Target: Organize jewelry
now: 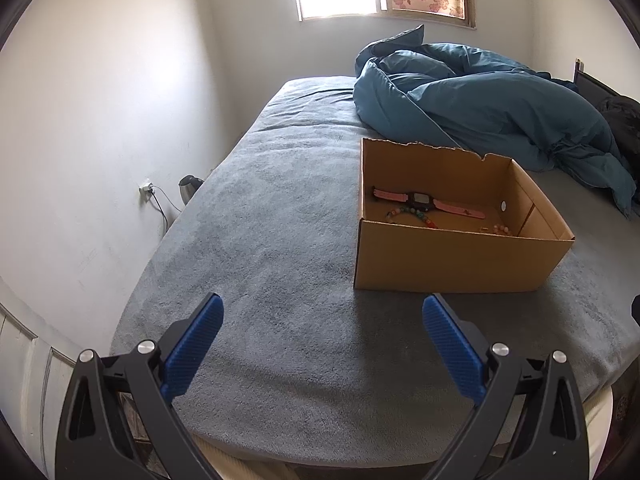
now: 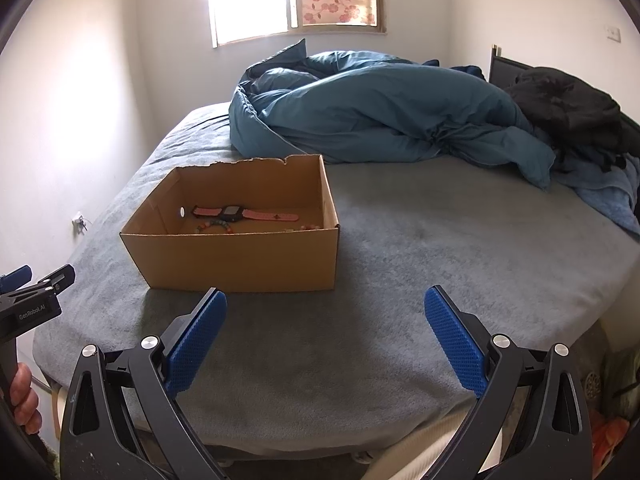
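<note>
On the bed: a grey blanket (image 1: 256, 248) covers the mattress, and both tools hover above its near end, neither touching anything.
Left tool (image 1: 322, 312): spread wide and released, nothing between its blue pads (image 1: 196, 344); it points up the bed with the cardboard box (image 1: 452, 260) ahead and to its right, apart from the fingertips.
Left tool from the right wrist view: its black body shows at the left edge (image 2: 36, 300), well left of the box; fingers of the person's hand (image 2: 24, 396) wrap its handle below.
Right tool (image 2: 326, 304): also splayed and released, blue pads (image 2: 456, 340) empty; its left fingertip sits just before the near wall of the box in this view, whether touching I cannot tell.
Cardboard box: open-topped, resting flat on the blanket, far rim torn and ragged, a small round hole in one side wall.
Box contents: a watch (image 1: 424, 202) with a dark face and pink strap lies stretched across the floor; a string of coloured beads (image 1: 412, 216) lies just in front of it; a few small pale pink beads (image 1: 502, 229) sit by the corner, too small to identify further.
Behind the box: a crumpled teal duvet (image 2: 380, 120), and dark clothing (image 2: 568, 108) heaped at the right by the headboard.
Far wall: a window (image 2: 296, 0) with a floral curtain.
</note>
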The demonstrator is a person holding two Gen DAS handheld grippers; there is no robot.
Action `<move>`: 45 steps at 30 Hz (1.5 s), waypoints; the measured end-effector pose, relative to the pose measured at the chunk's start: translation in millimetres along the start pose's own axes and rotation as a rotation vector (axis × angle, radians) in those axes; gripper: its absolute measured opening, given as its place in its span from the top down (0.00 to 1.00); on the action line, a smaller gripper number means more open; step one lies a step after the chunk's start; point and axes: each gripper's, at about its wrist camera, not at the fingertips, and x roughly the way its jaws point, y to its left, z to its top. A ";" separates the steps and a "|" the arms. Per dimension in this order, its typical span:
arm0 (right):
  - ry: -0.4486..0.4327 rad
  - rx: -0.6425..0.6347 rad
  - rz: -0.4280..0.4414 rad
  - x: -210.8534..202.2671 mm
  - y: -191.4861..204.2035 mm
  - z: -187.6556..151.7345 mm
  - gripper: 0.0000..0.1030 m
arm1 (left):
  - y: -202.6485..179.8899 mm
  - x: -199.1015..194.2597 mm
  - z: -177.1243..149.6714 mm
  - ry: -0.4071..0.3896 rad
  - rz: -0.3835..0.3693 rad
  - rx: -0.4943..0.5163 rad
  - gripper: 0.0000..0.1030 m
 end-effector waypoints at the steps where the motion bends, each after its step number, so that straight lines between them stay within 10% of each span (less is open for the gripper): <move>1: 0.000 0.000 -0.001 -0.1 -0.2 -0.2 0.08 | -0.2 0.1 -0.1 0.000 0.000 0.001 0.05; 45: 0.001 -0.007 0.004 1.2 -3.8 3.1 0.08 | -6.7 -1.1 2.4 -0.004 -0.009 0.012 0.05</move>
